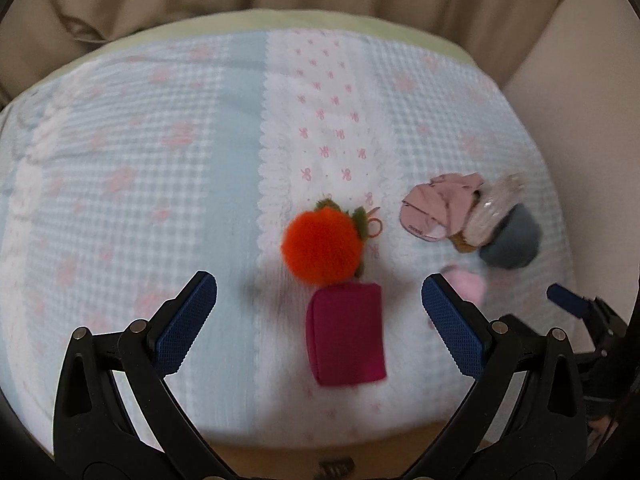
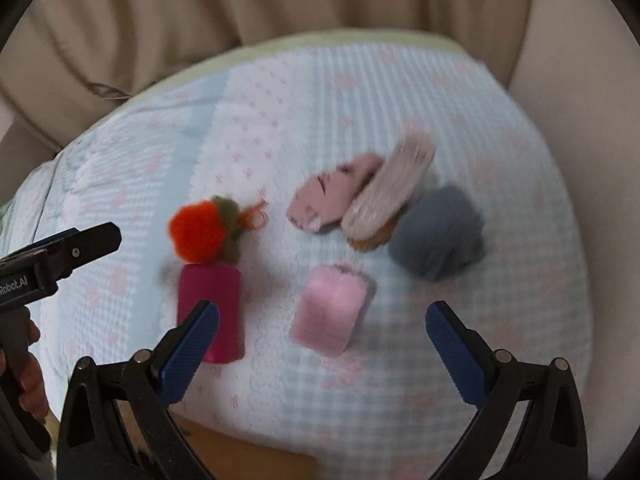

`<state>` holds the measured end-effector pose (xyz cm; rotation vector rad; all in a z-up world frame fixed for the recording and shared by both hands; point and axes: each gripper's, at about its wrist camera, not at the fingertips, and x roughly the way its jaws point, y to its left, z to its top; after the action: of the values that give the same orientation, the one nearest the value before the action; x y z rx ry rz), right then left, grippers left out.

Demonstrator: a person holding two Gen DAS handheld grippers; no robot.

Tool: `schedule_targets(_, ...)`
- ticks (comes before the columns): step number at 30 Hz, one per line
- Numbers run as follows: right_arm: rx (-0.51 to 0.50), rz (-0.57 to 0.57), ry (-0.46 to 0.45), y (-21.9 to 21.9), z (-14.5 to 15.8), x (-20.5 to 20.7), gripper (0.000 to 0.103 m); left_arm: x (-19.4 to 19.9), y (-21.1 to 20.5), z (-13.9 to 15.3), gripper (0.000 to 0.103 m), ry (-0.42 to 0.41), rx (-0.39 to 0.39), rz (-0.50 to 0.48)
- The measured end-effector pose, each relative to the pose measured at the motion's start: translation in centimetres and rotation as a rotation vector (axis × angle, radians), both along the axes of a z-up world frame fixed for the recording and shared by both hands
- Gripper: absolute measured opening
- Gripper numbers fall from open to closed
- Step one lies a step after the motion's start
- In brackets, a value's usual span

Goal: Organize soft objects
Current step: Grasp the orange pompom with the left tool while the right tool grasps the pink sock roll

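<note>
Left wrist view: left gripper (image 1: pixel 319 320), spread wide and empty, hovers over the magenta pouch (image 1: pixel 346 335) touching the orange pompom (image 1: pixel 321 245). Right gripper (image 2: pixel 322 344), equally wide and empty, frames the pink pad (image 2: pixel 329 307). Closing carelessly might snag the blanket (image 1: pixel 140 184).

One orange pom-pom (image 2: pixel 200 232), one magenta pouch (image 2: pixel 210 304), one pink pad (image 2: pixel 326 310), perhaps three more soft items, blurred.
</note>
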<state>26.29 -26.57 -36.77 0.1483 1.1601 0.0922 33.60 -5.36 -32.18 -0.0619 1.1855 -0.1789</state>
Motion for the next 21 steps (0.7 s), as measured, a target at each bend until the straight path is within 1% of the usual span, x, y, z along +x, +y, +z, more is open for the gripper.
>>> schedule_targets(3, 0.014, -0.060, 0.049, 0.2, -2.6, 1.0, 0.102, 2.2, -0.5, -2.9, 0.099, 0.024, 0.007, -0.033)
schedule_targets(7, 0.027, -0.132, 0.109, 0.1, -5.4, 2.1, 0.095, 4.7, -1.3, -6.6, 0.095, 0.065, 0.005, -0.069)
schedule_targets(11, 0.027, -0.174, 0.147, 0.0, -7.2, 2.7, 0.086, 5.9, -1.9, -8.9, 0.092, 0.091, 0.012, -0.098)
schedule_targets(13, 0.020, -0.196, 0.164, -0.1, -7.8, 2.8, 0.085, 6.3, -2.2, -9.9, 0.092, 0.101, 0.011, -0.106)
schedule_targets(14, 0.018, -0.207, 0.173, -0.2, -8.0, 2.8, 0.082, 6.4, -2.3, -10.3, 0.092, 0.106, 0.017, -0.107)
schedule_targets(16, 0.026, -0.226, 0.192, -0.3, -8.5, 2.8, 0.078, 6.6, -2.5, -11.0, 0.088, 0.116, 0.019, -0.112)
schedule_targets(18, 0.036, -0.243, 0.217, -0.5, -9.0, 2.8, 0.072, 6.7, -2.8, -11.7, 0.073, 0.128, 0.020, -0.118)
schedule_targets(19, 0.042, -0.247, 0.224, -0.6, -9.1, 2.8, 0.071, 6.8, -2.9, -12.1, 0.068, 0.141, 0.023, -0.123)
schedule_targets(20, 0.046, -0.250, 0.234, -0.6, -9.2, 2.7, 0.068, 6.8, -3.1, -12.5, 0.059, 0.154, 0.028, -0.128)
schedule_targets(21, 0.040, -0.248, 0.238, -0.6, -9.2, 2.7, 0.065, 6.9, -3.2, -12.7, 0.051, 0.162, 0.031, -0.132)
